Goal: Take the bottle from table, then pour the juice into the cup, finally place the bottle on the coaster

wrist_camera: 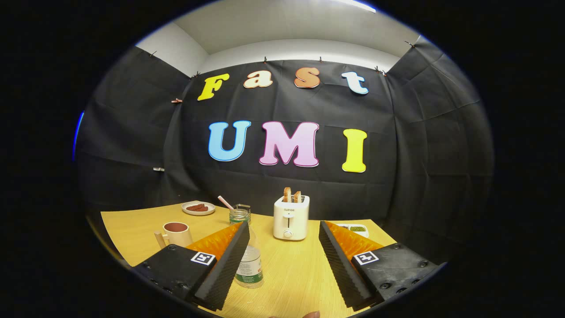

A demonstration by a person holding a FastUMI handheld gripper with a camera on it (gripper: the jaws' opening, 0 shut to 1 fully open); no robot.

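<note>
The gripper [282, 247] hovers low over the yellow wooden desk [291, 274], jaws spread wide and empty; the clear plastic bottle [250, 260] stands upright just inside its left finger.

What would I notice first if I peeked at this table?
A white toaster with two toast slices poking up stands beyond the open jaws of the gripper. A clear bottle stands right by the left jaw, untouched. Left of it sits a beige cup.
</note>
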